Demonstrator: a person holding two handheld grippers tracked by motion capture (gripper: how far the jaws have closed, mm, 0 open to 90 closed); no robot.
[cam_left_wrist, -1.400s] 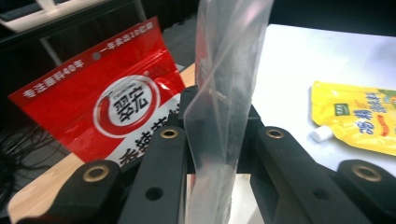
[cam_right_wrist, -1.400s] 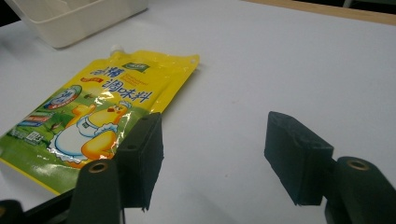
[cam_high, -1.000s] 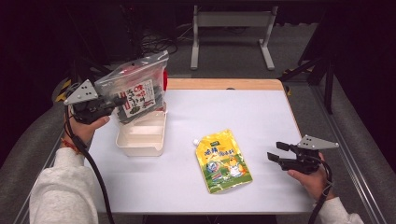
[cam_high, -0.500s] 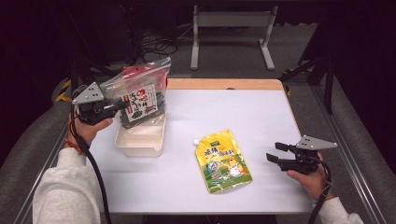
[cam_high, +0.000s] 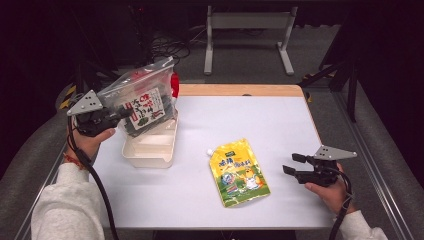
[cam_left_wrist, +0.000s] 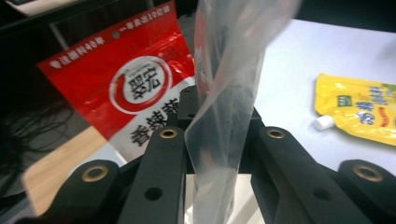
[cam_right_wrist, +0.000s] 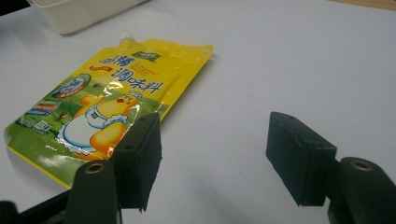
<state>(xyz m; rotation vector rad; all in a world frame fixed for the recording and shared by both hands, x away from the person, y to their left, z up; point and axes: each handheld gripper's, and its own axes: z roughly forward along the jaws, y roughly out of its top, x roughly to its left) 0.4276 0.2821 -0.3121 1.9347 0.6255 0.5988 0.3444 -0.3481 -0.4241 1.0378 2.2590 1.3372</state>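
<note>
- While the left gripper (cam_high: 124, 113) hangs above the left end of the white table (cam_high: 280, 120), its jaws are pinched on the edge of a clear plastic bag (cam_high: 142, 97) — the film runs up between the two black jaws in the left gripper view, creased and see-through.
- Inside the clear plastic bag sits a dark packet with a white label bearing red and black characters; a red packet (cam_left_wrist: 126, 88) with a white ring emblem and white characters shows behind the film in the left gripper view.
- The bag is lifted off the table, tilted, with its lower end hanging over the white tray (cam_high: 150, 147) and its top edge rising toward the back of the table.
- The white tray is a shallow rectangular tub that stands on the table just below the bag, near the left edge.
- Near the middle of the table lies a yellow pouch (cam_high: 238, 172), flat, with a small white cap at its upper left corner, a green band at the bottom and a cartoon chick in an apron printed on it.
- At the right, the right gripper (cam_high: 289, 164) rests low beside the pouch — its jaws stand apart with only bare tabletop between them, pointing toward the pouch and clear of it.
</note>
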